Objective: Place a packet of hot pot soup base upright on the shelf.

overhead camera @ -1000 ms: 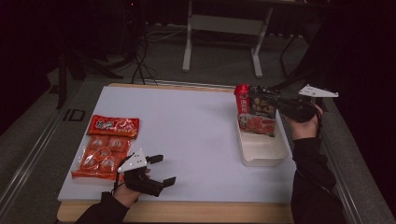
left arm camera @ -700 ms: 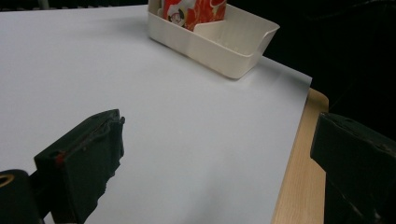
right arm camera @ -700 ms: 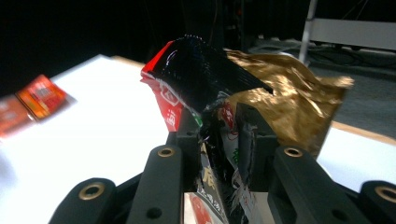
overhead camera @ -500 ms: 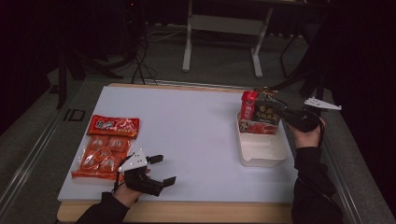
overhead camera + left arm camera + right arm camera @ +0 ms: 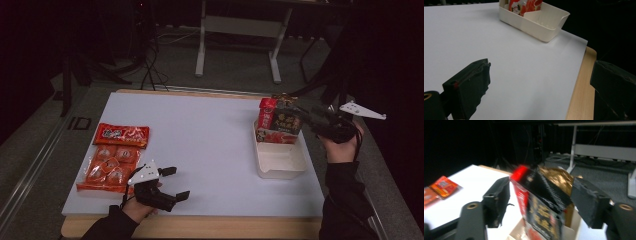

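A black, red and gold snack pack (image 5: 278, 122) stands upright in the far end of a white plastic bin (image 5: 280, 160) at the table's right. My right gripper (image 5: 300, 112) is at the pack's top from the right. Its jaws have just been opening; in the right gripper view the pack (image 5: 544, 195) stands between them with a gap at the left jaw, so the right gripper (image 5: 542, 190) is open. My left gripper (image 5: 177, 182) rests open near the front edge. Nothing is between the wide-apart jaws of the left gripper (image 5: 539, 82), which face the bin (image 5: 541, 25).
A red snack packet (image 5: 121, 135) and an orange multipack (image 5: 107, 167) lie at the table's left, beside my left hand. The near half of the bin holds nothing. A white sheet (image 5: 210, 150) covers the table, with a wooden edge (image 5: 579, 100) at the front.
The right hand has shifted to the right and its jaws have spread off the snack pack, which now stands in the bin's far end. The left gripper has not moved.
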`<control>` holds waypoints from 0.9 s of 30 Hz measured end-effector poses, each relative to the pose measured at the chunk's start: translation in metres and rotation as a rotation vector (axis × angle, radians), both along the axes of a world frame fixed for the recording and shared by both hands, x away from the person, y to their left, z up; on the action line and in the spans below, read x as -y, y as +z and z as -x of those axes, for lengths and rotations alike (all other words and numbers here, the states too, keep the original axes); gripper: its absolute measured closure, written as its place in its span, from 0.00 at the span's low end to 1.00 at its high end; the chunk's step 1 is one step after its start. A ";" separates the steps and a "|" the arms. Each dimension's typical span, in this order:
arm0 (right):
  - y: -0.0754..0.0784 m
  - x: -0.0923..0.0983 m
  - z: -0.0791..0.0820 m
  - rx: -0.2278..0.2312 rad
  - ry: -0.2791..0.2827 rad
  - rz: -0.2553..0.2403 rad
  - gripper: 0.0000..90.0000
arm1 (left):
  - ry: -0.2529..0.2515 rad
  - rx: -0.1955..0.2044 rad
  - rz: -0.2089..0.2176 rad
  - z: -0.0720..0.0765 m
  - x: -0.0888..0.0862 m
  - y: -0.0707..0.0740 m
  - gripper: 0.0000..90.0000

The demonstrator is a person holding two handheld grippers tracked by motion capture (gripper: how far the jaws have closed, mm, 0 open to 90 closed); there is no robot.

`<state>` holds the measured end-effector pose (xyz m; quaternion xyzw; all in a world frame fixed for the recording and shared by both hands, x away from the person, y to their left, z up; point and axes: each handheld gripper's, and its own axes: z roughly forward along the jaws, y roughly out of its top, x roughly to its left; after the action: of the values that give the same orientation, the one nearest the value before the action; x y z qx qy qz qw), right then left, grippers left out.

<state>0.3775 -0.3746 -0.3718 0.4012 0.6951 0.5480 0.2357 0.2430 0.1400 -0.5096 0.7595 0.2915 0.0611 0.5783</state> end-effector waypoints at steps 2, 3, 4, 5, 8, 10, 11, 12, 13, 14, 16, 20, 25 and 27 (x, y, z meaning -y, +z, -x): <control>0.006 -0.006 0.008 0.014 0.008 0.005 0.29 | 0.006 0.004 -0.017 0.001 0.001 0.001 0.03; 0.008 -0.009 0.012 0.020 0.012 0.001 0.25 | 0.004 0.001 -0.015 0.001 0.001 0.002 0.03; 0.010 -0.012 0.015 0.019 0.023 -0.003 0.22 | 0.003 -0.007 -0.019 0.001 0.000 0.002 0.03; 0.011 -0.015 0.019 0.023 0.030 -0.007 0.19 | 0.007 -0.011 -0.023 0.001 0.000 0.003 0.03; 0.011 -0.023 0.031 0.030 0.066 -0.011 0.15 | 0.018 -0.016 -0.022 0.001 -0.002 0.005 0.03; 0.008 -0.028 0.038 0.027 0.087 -0.032 0.15 | 0.013 -0.024 -0.025 0.000 -0.003 0.006 0.04; 0.006 -0.031 0.042 0.023 0.097 -0.035 0.15 | 0.017 -0.019 -0.030 0.000 -0.003 0.007 0.04; 0.003 -0.035 0.045 0.016 0.112 -0.022 0.15 | 0.011 -0.018 -0.028 0.000 -0.004 0.008 0.04; 0.000 -0.038 0.048 0.010 0.125 -0.018 0.15 | 0.004 -0.018 -0.027 0.000 -0.005 0.008 0.04; -0.003 -0.041 0.051 -0.006 0.138 -0.028 0.15 | 0.001 -0.016 -0.031 0.001 -0.005 0.009 0.04; -0.009 -0.047 0.055 -0.023 0.156 -0.028 0.15 | -0.007 -0.015 -0.039 0.001 -0.005 0.011 0.04; -0.022 -0.059 0.064 -0.033 0.206 -0.024 0.16 | -0.022 -0.024 -0.055 0.002 -0.006 0.016 0.04; -0.031 -0.069 0.071 -0.051 0.263 -0.001 0.16 | -0.035 -0.028 -0.071 0.001 -0.009 0.022 0.06; -0.033 -0.074 0.079 -0.042 0.273 0.015 0.16 | -0.034 -0.022 -0.077 0.000 -0.014 0.027 0.08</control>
<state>0.2985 -0.3002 -0.4052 0.3124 0.7522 0.5612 0.1472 0.2430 0.1540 -0.4824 0.7867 0.2822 0.0540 0.5464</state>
